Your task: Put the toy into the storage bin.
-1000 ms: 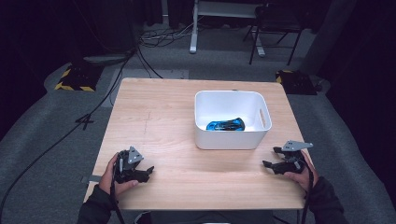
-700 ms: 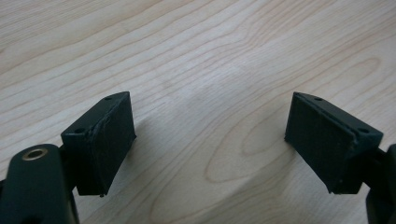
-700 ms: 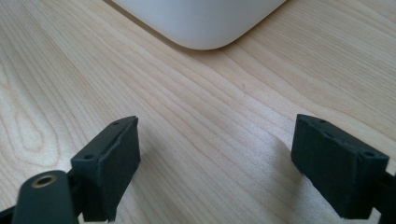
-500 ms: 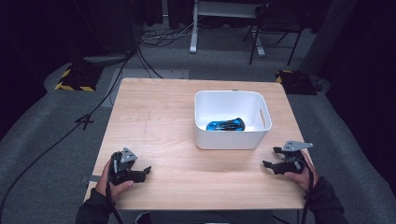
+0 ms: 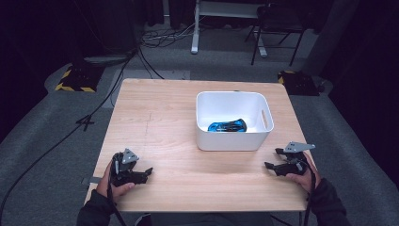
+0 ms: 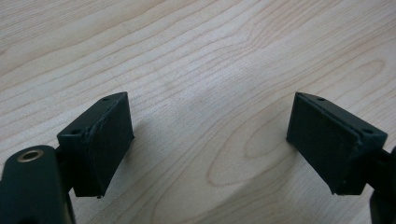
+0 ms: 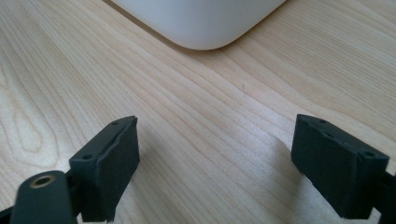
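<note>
Near the table's (image 5: pixel 164 117) front corners, the left gripper (image 5: pixel 147 173) and the right gripper (image 5: pixel 270 165) rest low over bare wood, each gaping with nothing between its jaws; the left one's jaws have just been opening. Between them, farther back, a blue toy car (image 5: pixel 227 126) lies inside the white bin (image 5: pixel 230 141), well apart from both.

A white bin (image 5: pixel 233 140) holds a blue, seemingly black-marked toy car (image 5: pixel 227 126) on the pale wood-grain table (image 5: pixel 160 117).
</note>
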{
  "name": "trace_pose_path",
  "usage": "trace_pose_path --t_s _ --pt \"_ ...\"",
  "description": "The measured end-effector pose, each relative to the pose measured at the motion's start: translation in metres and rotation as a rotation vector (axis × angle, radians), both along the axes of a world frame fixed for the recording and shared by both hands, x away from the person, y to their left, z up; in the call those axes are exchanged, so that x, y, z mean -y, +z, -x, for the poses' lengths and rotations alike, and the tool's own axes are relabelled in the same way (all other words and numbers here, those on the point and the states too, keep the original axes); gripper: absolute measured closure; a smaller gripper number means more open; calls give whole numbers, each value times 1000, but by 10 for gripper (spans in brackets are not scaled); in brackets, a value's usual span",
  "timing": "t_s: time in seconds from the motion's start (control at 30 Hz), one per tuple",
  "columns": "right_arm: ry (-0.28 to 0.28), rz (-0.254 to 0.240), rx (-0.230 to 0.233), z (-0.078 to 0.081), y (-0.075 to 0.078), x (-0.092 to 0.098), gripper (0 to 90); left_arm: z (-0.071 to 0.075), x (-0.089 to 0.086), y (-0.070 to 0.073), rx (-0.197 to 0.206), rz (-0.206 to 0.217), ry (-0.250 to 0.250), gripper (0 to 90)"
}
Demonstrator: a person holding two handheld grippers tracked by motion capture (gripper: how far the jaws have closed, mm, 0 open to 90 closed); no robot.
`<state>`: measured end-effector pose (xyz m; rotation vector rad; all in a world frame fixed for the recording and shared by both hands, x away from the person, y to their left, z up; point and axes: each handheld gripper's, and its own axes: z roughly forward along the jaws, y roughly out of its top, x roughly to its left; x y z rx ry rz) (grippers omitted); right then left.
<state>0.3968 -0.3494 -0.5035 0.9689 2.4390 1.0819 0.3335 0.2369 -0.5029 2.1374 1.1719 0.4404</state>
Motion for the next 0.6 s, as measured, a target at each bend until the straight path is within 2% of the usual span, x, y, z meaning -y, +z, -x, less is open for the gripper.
trace_pose_path --t_s 0.6 --pt "3 0 0 0 0 0 155 0 0 0 0 -4 5 145"
